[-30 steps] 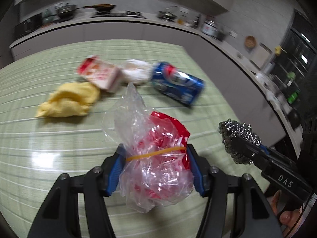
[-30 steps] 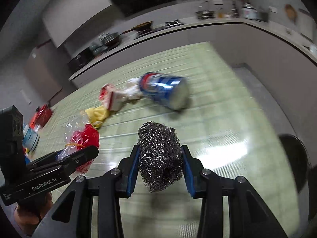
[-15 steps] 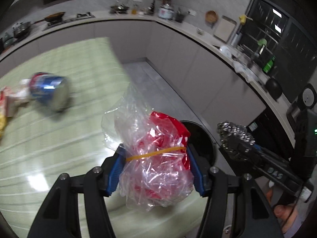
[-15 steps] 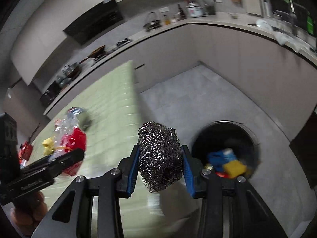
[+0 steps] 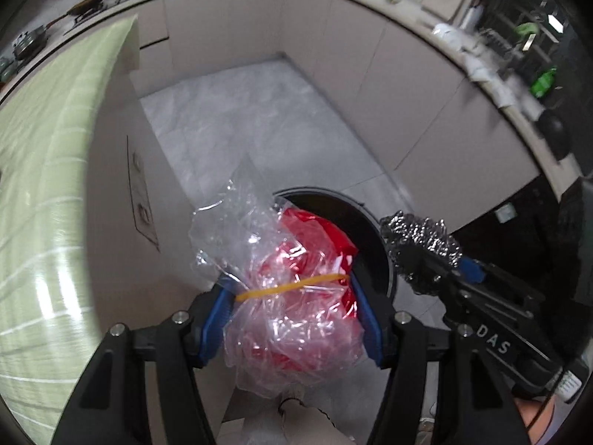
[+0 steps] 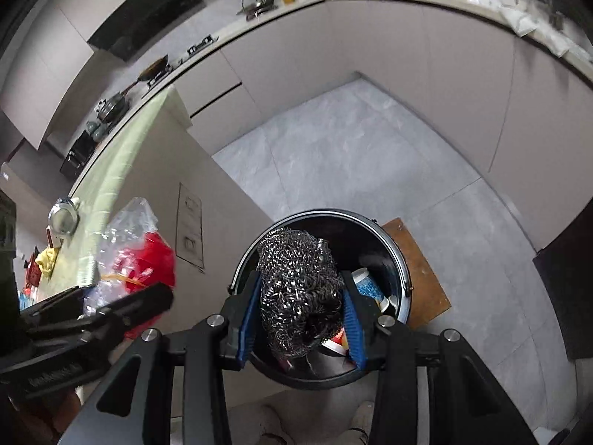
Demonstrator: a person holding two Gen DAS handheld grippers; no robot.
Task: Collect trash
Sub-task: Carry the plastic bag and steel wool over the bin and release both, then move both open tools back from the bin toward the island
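The right gripper point(image 6: 301, 319) has the steel-wool scourer point(image 6: 298, 289) between its blue pads, low in the centre of its own view, and those jaws are just starting to ease apart. The pads look as if they touch the wire ball on both sides, so it is not dropped yet. Directly behind and below it sits the round black bin point(image 6: 402, 274), its mouth filling the lower middle of the frame, with a blue-speckled cup point(image 6: 365, 282) and other scraps already lying inside.

The left gripper point(image 5: 292, 311) holds the clear plastic bag point(image 5: 292, 296) with red wrapping inside, a yellow rubber band point(image 5: 292, 284) round its waist, pinched at a middling width in the lower centre of the left view. The bin's dark opening point(image 5: 348, 218) shows just past the bag, toward centre right, so this load seems near the rim, not squarely over it.

So I judge some rubbish is already collected, two more pieces are at the bin and about to go in, scourer first. More is left: on the green-striped counter point(image 6: 122, 170) at the left edge of the right view I can make out a can end-on point(image 6: 63, 218) and something yellow point(image 6: 46, 259) below it, still to be fetched.
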